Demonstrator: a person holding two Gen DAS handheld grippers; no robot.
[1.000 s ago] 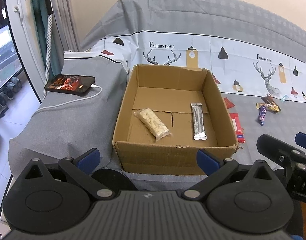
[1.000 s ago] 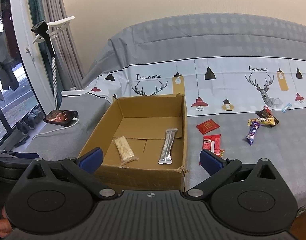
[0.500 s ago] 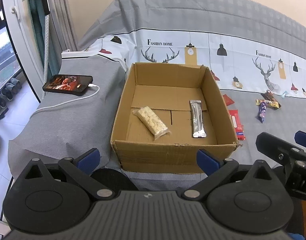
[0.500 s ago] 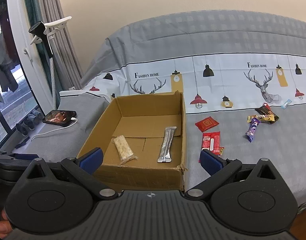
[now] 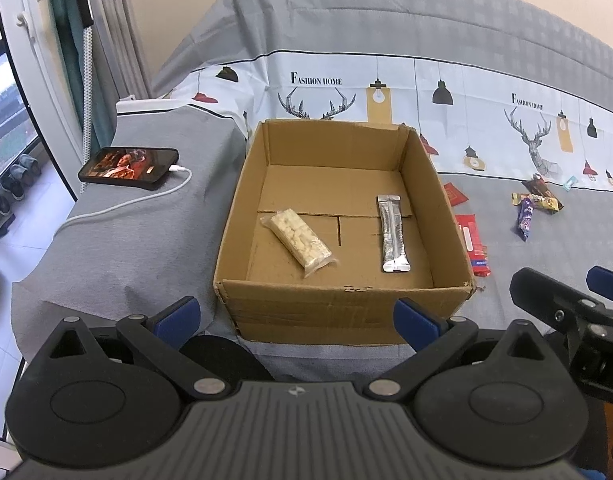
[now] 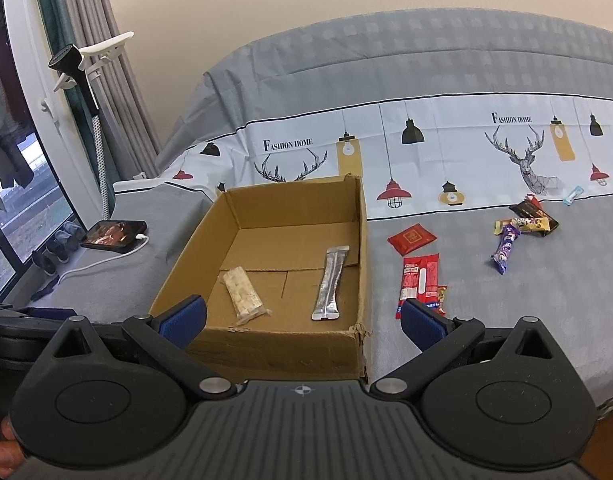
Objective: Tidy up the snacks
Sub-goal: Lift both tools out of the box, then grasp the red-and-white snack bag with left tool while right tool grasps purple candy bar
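Snacks are being kept in two places: a clear bag (image 5: 299,238) and a silver stick (image 5: 392,233) are lying in the box (image 5: 342,304), while red packs (image 6: 420,280) and a purple bar (image 6: 505,249) are lying on the sheet (image 6: 506,320) to its right. Both the left gripper (image 5: 296,317) and right gripper (image 6: 302,317) are being held wide open and empty, short of the box.

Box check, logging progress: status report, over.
Left gripper open, right gripper open, both empty. Box holds two snacks. Red packet waits outside, path clear.
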